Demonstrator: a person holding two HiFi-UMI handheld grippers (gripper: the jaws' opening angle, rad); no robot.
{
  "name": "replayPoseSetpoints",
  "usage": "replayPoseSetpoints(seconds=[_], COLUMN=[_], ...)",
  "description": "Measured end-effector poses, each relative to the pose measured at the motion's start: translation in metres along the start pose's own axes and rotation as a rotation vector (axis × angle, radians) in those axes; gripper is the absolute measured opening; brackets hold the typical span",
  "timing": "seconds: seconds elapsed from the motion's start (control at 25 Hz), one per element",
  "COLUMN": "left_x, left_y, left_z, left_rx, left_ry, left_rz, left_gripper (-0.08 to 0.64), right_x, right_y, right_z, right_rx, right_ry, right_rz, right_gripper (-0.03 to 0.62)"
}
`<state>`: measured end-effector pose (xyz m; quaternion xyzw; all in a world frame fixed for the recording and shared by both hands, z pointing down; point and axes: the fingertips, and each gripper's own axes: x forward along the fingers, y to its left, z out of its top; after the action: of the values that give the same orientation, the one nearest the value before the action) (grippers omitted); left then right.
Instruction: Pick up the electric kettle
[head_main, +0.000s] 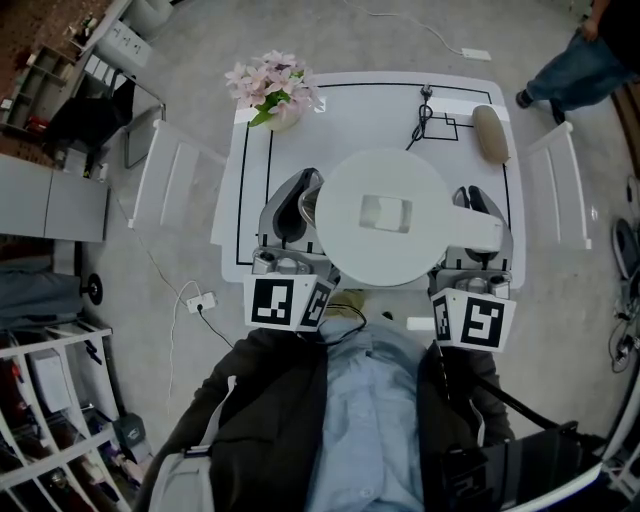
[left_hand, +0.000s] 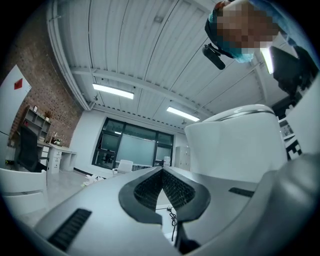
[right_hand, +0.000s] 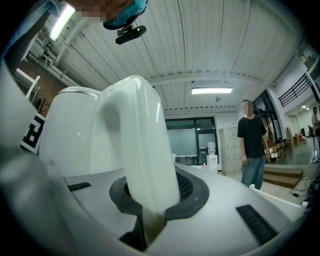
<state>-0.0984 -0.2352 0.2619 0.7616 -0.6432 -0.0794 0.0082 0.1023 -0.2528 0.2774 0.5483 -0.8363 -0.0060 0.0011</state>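
Observation:
From above in the head view, the white electric kettle (head_main: 385, 215) is a round lid over the table, its handle (head_main: 478, 232) pointing right. My right gripper (head_main: 472, 200) is shut on that handle. In the right gripper view the handle (right_hand: 142, 145) runs down between the dark pads of the right gripper (right_hand: 150, 195), with the kettle body (right_hand: 75, 130) to its left. My left gripper (head_main: 303, 190) sits at the kettle's left side. In the left gripper view the left gripper (left_hand: 162, 172) is shut with nothing between its pads, and the kettle body (left_hand: 235, 145) rises close on the right.
Below the kettle is a white table (head_main: 250, 200) with black outline marks. It carries a vase of pink flowers (head_main: 272, 90), a black cable (head_main: 425, 115) and a beige oblong object (head_main: 490, 133). White chairs (head_main: 175, 175) flank it. A person (right_hand: 252, 145) stands nearby.

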Motion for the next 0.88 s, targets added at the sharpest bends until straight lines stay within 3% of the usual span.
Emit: replayPoseSetpoints(seconds=[0.88], left_x=[-0.013], left_y=[-0.007], left_z=[0.014], left_rx=[0.000], left_ry=[-0.033], left_rz=[0.000], left_gripper=[0.003], right_x=[-0.014], right_y=[0.002], right_z=[0.017], right_rx=[-0.013], right_ry=[-0.039], right_rz=[-0.007], right_gripper=[0.058])
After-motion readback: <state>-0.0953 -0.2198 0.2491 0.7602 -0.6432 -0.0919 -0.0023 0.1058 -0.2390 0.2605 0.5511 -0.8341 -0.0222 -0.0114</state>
